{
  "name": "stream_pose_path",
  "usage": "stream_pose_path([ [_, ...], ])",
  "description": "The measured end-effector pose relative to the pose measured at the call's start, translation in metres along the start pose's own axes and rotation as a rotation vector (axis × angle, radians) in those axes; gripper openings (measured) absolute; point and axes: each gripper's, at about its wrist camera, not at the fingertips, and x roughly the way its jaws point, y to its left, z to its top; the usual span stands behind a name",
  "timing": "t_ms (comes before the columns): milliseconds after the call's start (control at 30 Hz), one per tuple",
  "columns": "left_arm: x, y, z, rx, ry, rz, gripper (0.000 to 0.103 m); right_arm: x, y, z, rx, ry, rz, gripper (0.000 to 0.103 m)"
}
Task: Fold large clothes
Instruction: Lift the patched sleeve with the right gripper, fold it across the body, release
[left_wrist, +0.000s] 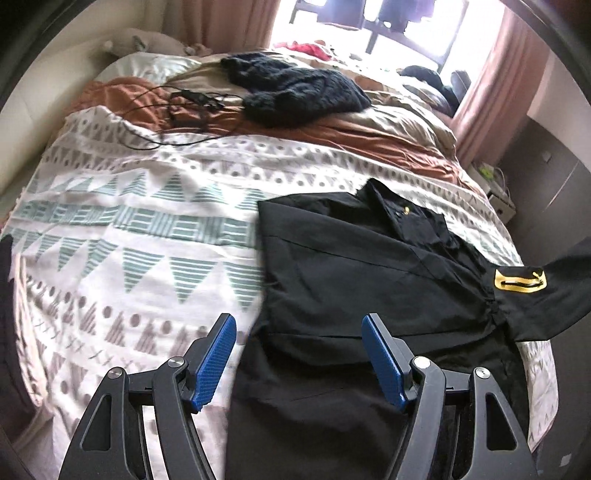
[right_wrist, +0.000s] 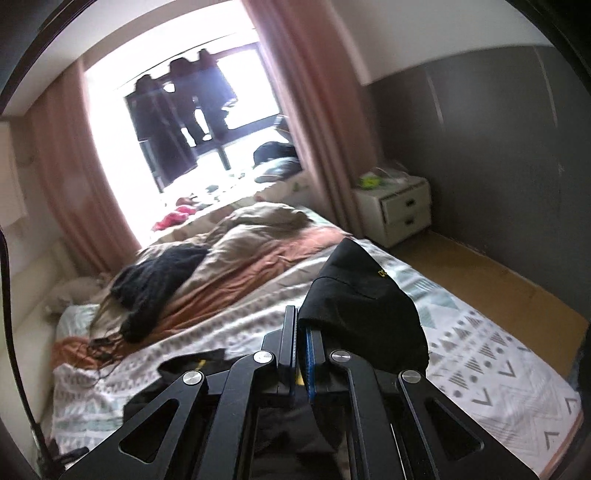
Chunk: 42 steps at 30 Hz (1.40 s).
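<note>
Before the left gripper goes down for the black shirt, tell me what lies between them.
Nothing visible. The left gripper hangs open over the black shirt with only air between; the right gripper is shut on the shirt's sleeve, off to the side.

A shirt (left_wrist: 354, 266) lies on the bed (left_wrist: 147, 229), a knitted garment (left_wrist: 295, 92) behind it near the window (right_wrist: 177, 122); a nightstand (right_wrist: 397, 208) stands beside the bed.

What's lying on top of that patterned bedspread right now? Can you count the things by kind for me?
Black garment with a yellow logo, spread on the patterned bedspread, one part pinched in the right gripper: 1
Dark chunky-knit woollen garment: 1
Rumpled orange and beige duvet: 1
Tangle of thin black cable: 1
Total: 4
</note>
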Motion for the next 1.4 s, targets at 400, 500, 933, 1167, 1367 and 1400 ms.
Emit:
stream_pose_path([
  [400, -0.036, 0.061, -0.004, -0.047, -0.039, 0.002, 0.072, 0.007, 0.106, -0.007, -0.081, 0.025, 0.08, 0.005],
  [500, -0.04, 0.076, -0.007, -0.066, -0.041, -0.001, 0.072, 0.011, 0.134, -0.014, -0.103, 0.036, 0.102, 0.005],
  [933, -0.052, 0.146, -0.021, -0.14, -0.033, 0.038, 0.072, 0.08, 0.247, -0.081, -0.179, 0.158, 0.208, 0.005],
  [1167, -0.053, 0.179, -0.034, -0.177, -0.021, 0.06, 0.072, 0.131, 0.286, -0.138, -0.184, 0.266, 0.233, 0.004],
  [1367, -0.047, 0.192, -0.041, -0.206, -0.001, 0.071, 0.072, 0.156, 0.321, -0.192, -0.244, 0.364, 0.253, 0.006],
  [1400, -0.047, 0.193, -0.042, -0.207, 0.001, 0.07, 0.072, 0.163, 0.327, -0.203, -0.27, 0.422, 0.275, 0.017],
])
